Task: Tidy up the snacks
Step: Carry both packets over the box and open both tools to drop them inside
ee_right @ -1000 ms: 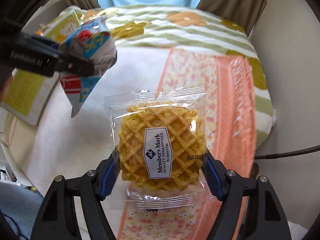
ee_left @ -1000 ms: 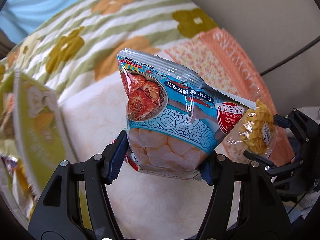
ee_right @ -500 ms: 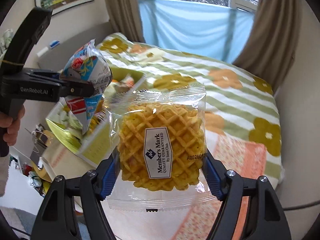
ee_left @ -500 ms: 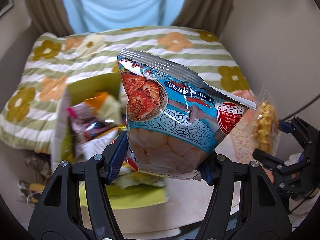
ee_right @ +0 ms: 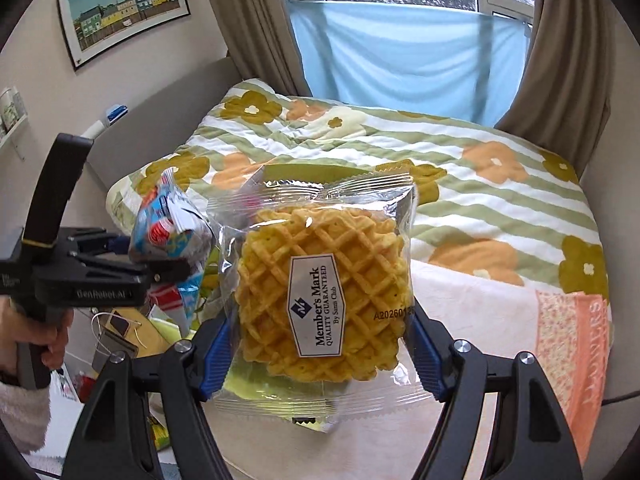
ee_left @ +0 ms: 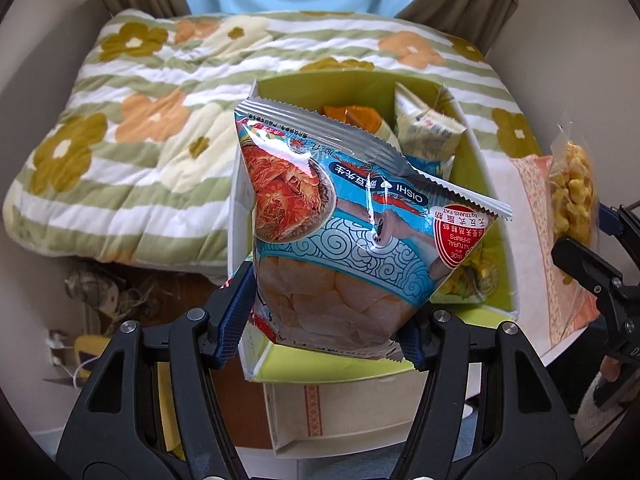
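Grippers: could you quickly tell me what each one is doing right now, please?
Left gripper: closed on the shrimp chips bag.
Right gripper: closed on the waffle packet.

You have two grippers in view: the left gripper [ee_left: 324, 320] and the right gripper [ee_right: 316, 356]. Each holds one packet, so you carry two in all: one shrimp cracker bag [ee_left: 352, 232] and one wrapped waffle [ee_right: 320, 292]. You have one open green box [ee_left: 472, 152] below, with at least three snack packs showing inside; the rest are hidden. You also see one flowered quilt [ee_left: 132, 120], one framed picture [ee_right: 124, 12] and one hand [ee_right: 56, 340].
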Demonstrator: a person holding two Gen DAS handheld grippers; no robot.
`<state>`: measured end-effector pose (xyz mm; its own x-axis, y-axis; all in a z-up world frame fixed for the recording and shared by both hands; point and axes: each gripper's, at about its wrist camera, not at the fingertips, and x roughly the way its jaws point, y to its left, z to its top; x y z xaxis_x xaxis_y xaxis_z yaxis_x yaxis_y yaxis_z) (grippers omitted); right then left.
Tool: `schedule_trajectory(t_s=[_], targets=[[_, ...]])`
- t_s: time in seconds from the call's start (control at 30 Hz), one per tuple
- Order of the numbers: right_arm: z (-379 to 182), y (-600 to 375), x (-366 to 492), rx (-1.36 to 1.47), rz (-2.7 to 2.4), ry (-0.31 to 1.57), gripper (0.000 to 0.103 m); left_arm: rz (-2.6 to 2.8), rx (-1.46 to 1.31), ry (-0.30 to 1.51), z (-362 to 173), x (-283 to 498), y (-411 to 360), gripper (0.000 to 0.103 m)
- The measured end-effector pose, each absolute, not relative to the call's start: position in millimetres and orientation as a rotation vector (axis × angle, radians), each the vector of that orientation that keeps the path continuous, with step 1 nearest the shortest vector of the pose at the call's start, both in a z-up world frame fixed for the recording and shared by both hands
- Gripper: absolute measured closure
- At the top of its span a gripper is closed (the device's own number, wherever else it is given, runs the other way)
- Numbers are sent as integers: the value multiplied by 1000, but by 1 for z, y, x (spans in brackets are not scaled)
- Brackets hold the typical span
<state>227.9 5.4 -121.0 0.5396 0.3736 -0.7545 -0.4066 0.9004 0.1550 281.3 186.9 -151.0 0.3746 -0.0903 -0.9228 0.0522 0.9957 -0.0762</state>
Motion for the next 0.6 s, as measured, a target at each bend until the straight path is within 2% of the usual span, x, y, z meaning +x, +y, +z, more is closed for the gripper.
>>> schedule_trajectory(t_s=[0.13,0.2,0.23,0.27,0.3,0.6], targets=[[-131,18,229,-14,408,924,32,-135,-12,1232,-168,290,187,43],[-133,24,227,-7,381,940,32,-148,1,1254,-172,293,187,38],[-133,25,225,-2,370,945,32,-171,-2,1256,-173,293,186,33],[-133,24,226,0,360,948,32,-185,-10,1250,-173,293,186,15],[-133,25,225,-1,352,949,32,-201,-25,1236,-171,291,185,1],[-140,32,221,17,357,950,32,-167,-108,1178,-160,259,203,0]])
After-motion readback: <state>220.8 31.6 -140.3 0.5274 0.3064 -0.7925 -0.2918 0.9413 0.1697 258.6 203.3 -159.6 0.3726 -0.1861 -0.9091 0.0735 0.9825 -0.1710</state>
